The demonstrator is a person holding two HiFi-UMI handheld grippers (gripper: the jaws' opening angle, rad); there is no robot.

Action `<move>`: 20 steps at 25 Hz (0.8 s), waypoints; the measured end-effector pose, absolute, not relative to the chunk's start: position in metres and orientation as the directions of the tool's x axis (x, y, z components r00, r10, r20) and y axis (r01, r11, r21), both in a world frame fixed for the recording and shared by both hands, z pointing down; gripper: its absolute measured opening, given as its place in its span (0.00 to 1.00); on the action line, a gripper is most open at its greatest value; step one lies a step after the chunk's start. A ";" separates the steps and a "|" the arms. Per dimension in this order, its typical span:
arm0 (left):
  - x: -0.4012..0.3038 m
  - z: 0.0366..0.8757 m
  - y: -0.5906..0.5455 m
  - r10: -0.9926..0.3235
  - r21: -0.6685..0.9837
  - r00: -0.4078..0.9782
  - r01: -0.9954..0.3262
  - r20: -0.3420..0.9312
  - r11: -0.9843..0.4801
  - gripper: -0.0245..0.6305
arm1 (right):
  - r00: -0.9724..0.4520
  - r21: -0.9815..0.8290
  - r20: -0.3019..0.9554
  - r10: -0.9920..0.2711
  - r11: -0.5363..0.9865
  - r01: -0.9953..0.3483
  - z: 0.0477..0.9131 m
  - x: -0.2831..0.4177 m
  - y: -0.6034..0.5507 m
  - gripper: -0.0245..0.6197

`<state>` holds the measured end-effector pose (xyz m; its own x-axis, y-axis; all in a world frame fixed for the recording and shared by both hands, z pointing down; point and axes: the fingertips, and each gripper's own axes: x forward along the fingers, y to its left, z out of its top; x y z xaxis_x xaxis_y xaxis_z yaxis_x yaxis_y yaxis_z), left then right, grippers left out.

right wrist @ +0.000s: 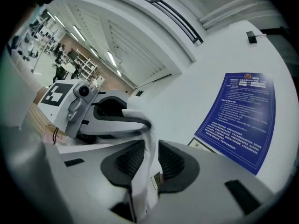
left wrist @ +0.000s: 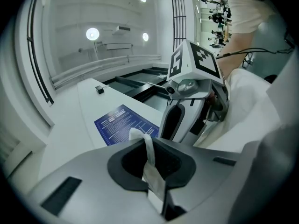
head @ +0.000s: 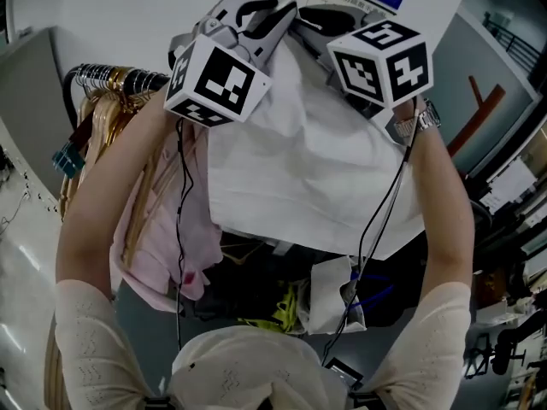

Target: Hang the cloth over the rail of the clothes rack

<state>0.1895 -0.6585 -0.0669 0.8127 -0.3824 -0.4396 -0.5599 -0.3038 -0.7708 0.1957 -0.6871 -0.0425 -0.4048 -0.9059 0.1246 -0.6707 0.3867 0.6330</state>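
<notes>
White cloth hangs spread between my two grippers, held up by its top edge close to the wall. My left gripper has its jaws clenched on a thin fold of that edge. My right gripper grips another fold, with a small label showing at the pinch. The two grippers sit side by side, near each other. Off to the left, the rail of the clothes rack carries gold hangers and a pink garment. The cloth drops beside these; whether it touches the rail I cannot tell. A blue notice is on the wall ahead.
</notes>
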 end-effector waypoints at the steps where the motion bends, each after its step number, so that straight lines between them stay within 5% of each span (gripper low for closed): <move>1: 0.190 -0.067 -0.657 -0.375 -0.771 0.819 -0.554 -0.435 -0.315 0.07 | -0.411 0.631 0.127 -0.903 0.393 -0.669 -0.041 0.196 -0.686 0.19; 4: 0.193 -0.065 -0.657 -0.375 -0.771 0.827 -0.542 -0.418 -0.334 0.07 | -0.414 0.627 0.122 -0.902 0.393 -0.672 -0.039 0.198 -0.684 0.09; 14: 0.192 -0.064 -0.657 -0.418 -0.855 0.844 -0.459 -0.335 -0.242 0.07 | -0.387 0.600 0.075 -0.919 0.351 -0.718 -0.048 0.205 -0.685 0.08; 20: 0.175 -0.075 -0.655 -0.430 -0.860 0.817 -0.486 -0.384 -0.154 0.19 | -0.371 0.593 0.053 -0.927 0.328 -0.735 -0.053 0.209 -0.687 0.08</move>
